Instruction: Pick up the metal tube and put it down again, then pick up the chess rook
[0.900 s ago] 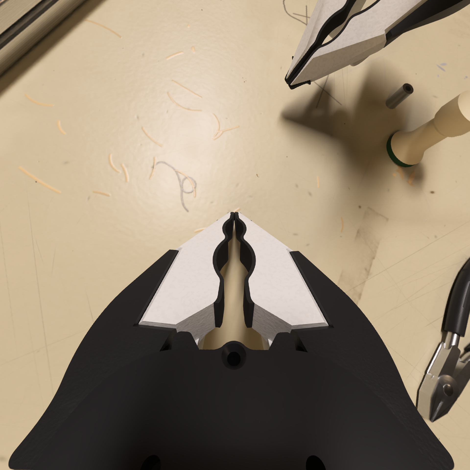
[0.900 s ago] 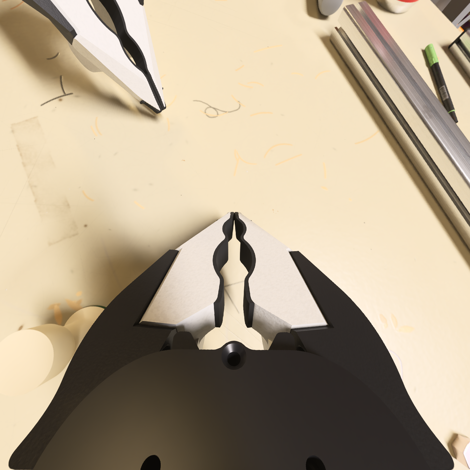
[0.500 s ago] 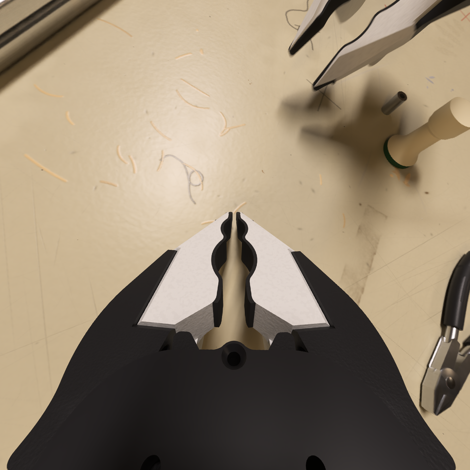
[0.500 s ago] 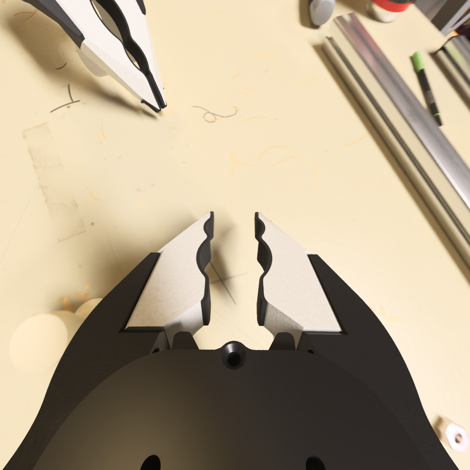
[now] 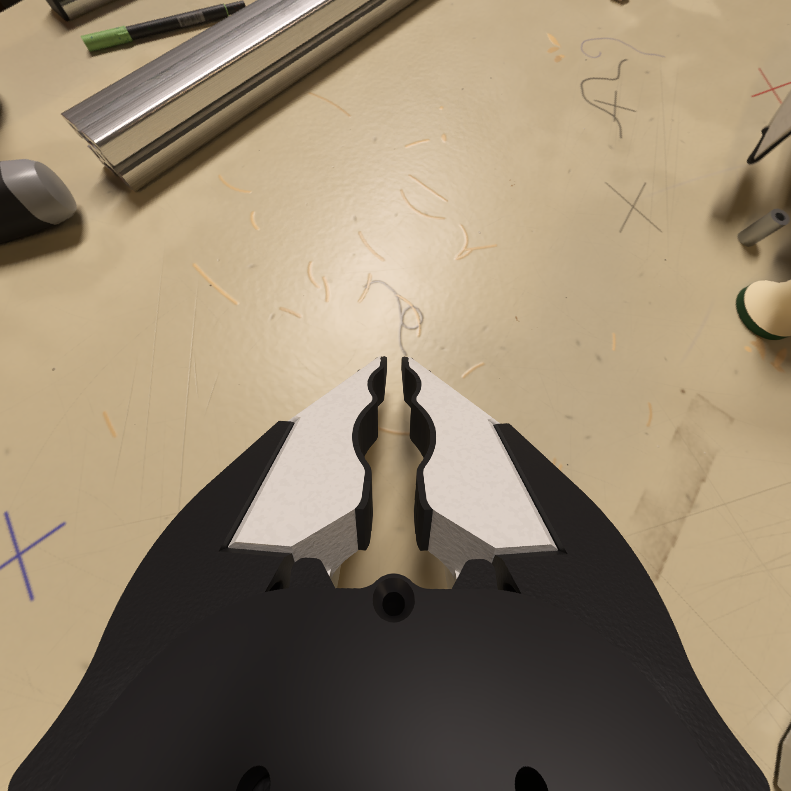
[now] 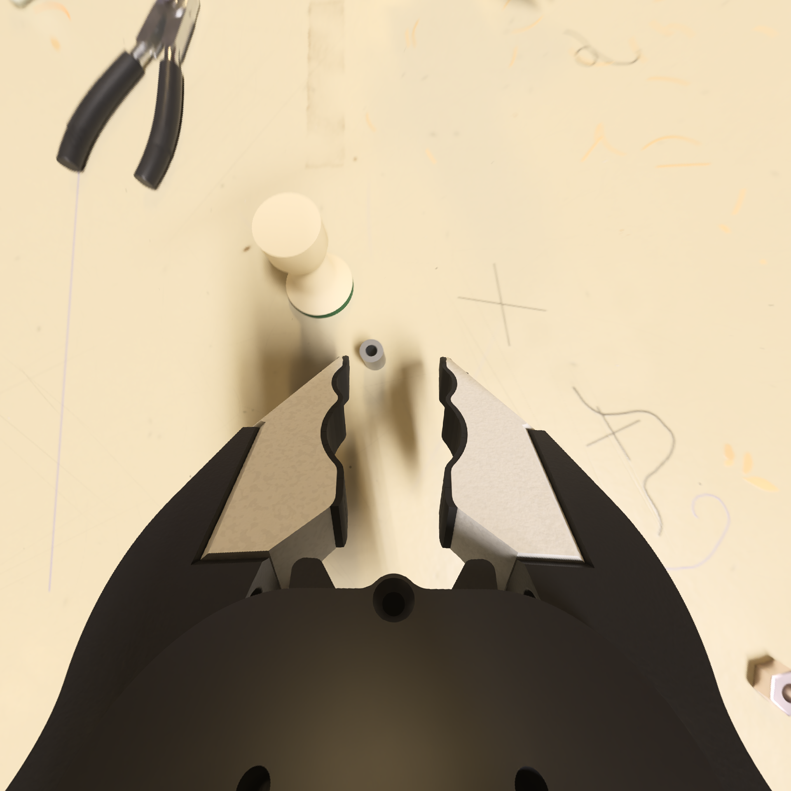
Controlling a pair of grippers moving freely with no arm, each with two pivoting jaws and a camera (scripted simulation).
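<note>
- Bench (image 5: 128, 385): one cream surface, scratched, strewn with pale shavings and marked with several pen crosses; it carries every item below.
- Aluminium extrusions: one long bar (image 5: 222, 81) lies diagonally at the far left of the left wrist view; the end of a second (image 5: 68, 7) shows at the top left corner.
- Left gripper (image 5: 394, 363): one unit, fingers drawn nearly together with only a narrow slit between the tips — nothing sits between them. It hangs over bare bench.
- Right gripper (image 6: 394, 364): one unit, fingers spread wide and empty, tips just short of the metal tube.
- Pliers (image 6: 128, 98): one pair, black handles, far left in the right wrist view, blurred.
- Tool handle (image 5: 30, 201): one, black and grey, at the left edge of the left wrist view.
- Green marker (image 5: 158, 26): one, beside the long bar.
- Chess rook (image 6: 306, 265): one, cream with a green ring at its base, lying on its side, just beyond the left fingertip.
- Metal tube (image 6: 372, 354): one short grey piece on the bench, bore facing the camera — just beside the rook's base, apart from both fingers.
- Hex nut (image 6: 781, 702): one, at the lower right edge.
</note>
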